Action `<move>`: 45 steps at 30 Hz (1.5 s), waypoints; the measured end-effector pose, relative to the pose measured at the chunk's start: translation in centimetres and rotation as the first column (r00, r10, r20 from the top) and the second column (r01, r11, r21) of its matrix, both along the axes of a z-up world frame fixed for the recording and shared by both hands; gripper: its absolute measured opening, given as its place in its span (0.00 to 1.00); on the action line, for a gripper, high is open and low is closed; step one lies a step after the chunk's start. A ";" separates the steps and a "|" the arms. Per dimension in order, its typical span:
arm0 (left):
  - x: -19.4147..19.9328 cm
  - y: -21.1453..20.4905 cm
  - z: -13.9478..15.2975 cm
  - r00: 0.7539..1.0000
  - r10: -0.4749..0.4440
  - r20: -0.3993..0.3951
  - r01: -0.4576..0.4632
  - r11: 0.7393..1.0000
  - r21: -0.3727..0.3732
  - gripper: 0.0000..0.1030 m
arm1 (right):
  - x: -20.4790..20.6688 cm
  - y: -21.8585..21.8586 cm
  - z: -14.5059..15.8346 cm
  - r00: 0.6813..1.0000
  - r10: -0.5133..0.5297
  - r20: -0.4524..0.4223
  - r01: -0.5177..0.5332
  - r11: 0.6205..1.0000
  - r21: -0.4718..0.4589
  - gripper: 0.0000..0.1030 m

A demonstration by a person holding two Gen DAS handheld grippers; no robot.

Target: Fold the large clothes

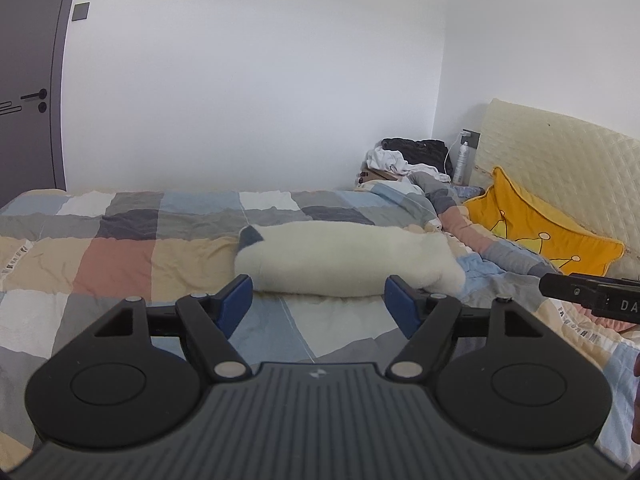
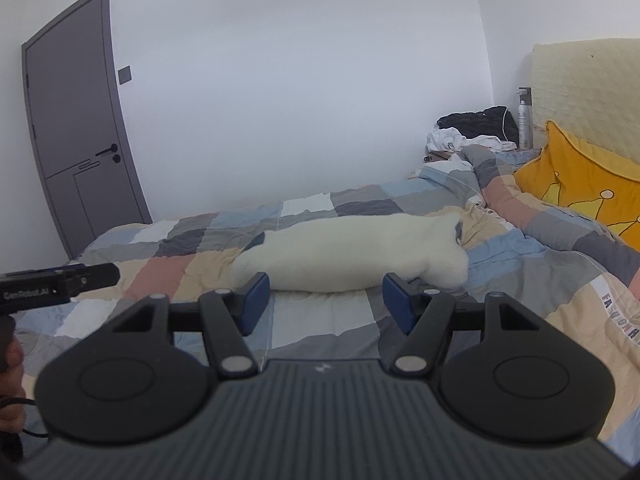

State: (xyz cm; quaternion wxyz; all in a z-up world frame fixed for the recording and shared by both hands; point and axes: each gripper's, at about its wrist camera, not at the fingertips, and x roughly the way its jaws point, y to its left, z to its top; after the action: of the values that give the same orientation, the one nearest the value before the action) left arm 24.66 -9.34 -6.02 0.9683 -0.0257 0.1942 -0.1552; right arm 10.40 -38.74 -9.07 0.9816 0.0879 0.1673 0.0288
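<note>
L gripper (image 1: 318,302) fingers apart, nothing btwn them, checked quilt (image 1: 120,264) underneath. R gripper (image 2: 324,300) same: fingers apart, empty. Fluffy white garment (image 1: 340,260), folded into a long bundle, lies on quilt just beyond both sets of fingertips, not touching. Yellow pillow (image 2: 592,188) farther right, grey door (image 2: 76,120) far left.

A bed (image 1: 120,248) is carrying everything here. A patchwork quilt (image 2: 320,320) of blue, grey, white, beige and pink squares is covering it, and it is bunching into folds towards the headboard side. A fluffy white garment (image 1: 344,260), rolled into a long bundle with a small dark grey patch at one end, is lying across the quilt. A yellow cushion (image 2: 588,184) with crown drawings is leaning at the head end, against the cream quilted headboard (image 1: 560,152).
</note>
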 end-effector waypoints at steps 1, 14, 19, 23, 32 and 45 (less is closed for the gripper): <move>0.0 0.1 0.0 1.000 -0.001 0.002 0.001 1.000 -0.002 0.77 | 0.1 0.0 0.0 1.000 -0.002 -0.002 0.002 1.000 0.000 0.64; -0.5 -0.2 0.0 1.000 0.006 -0.004 -0.006 1.000 0.000 0.80 | 0.5 0.9 -1.0 0.998 -0.007 -0.055 0.008 1.000 0.017 0.64; -0.6 -0.5 0.0 1.000 0.015 -0.009 -0.015 1.000 0.001 0.80 | 0.4 1.1 -1.1 0.998 0.001 -0.065 0.001 1.000 0.016 0.64; -0.3 -0.4 0.1 1.000 0.025 -0.015 -0.025 1.000 0.003 0.80 | 0.1 0.9 -0.9 0.998 -0.007 -0.062 0.008 1.000 0.014 0.64; -0.9 -1.0 0.5 0.999 0.034 0.000 -0.034 0.999 0.019 0.95 | -0.4 0.8 -0.1 0.999 -0.009 -0.038 0.009 1.000 0.001 0.72; -1.8 -1.4 1.7 0.999 0.053 0.011 -0.053 0.998 0.030 1.00 | -0.6 0.4 1.3 1.000 -0.022 0.011 0.022 0.999 -0.028 1.00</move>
State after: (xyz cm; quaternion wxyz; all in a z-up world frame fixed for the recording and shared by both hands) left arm 22.88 -10.71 -4.33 0.9733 -0.0155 0.1909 -0.1267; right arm 9.81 -38.34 -7.76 0.9838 0.0758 0.1615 0.0162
